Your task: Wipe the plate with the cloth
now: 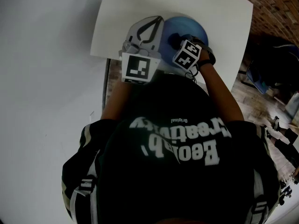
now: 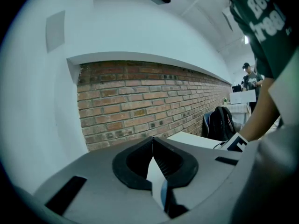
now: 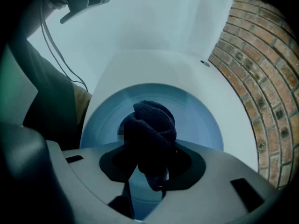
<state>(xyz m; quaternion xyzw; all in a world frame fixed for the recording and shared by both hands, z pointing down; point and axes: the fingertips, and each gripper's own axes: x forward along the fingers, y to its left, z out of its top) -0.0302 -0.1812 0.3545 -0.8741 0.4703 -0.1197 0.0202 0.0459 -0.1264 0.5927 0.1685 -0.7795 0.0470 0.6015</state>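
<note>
1. A bunched dark cloth (image 3: 152,125) is clamped in the right gripper (image 3: 152,169) and held over the middle of the plate (image 3: 201,120).
2. The plate's rim is pinched between the closed jaws of the left gripper (image 2: 154,164).
3. The plate is seen as round, smooth and pale blue, by the near edge of the white table (image 1: 121,17).
4. A brick wall (image 2: 140,101) is seen beyond the table.

White square table (image 1: 117,17) sits right by a red brick wall (image 2: 140,101). Further along that wall there's a dark backpack (image 2: 223,122), and a person (image 2: 250,74) is standing way in the back. A dark T-shirt (image 1: 177,171) with white lettering fills the bottom of the head view.
</note>
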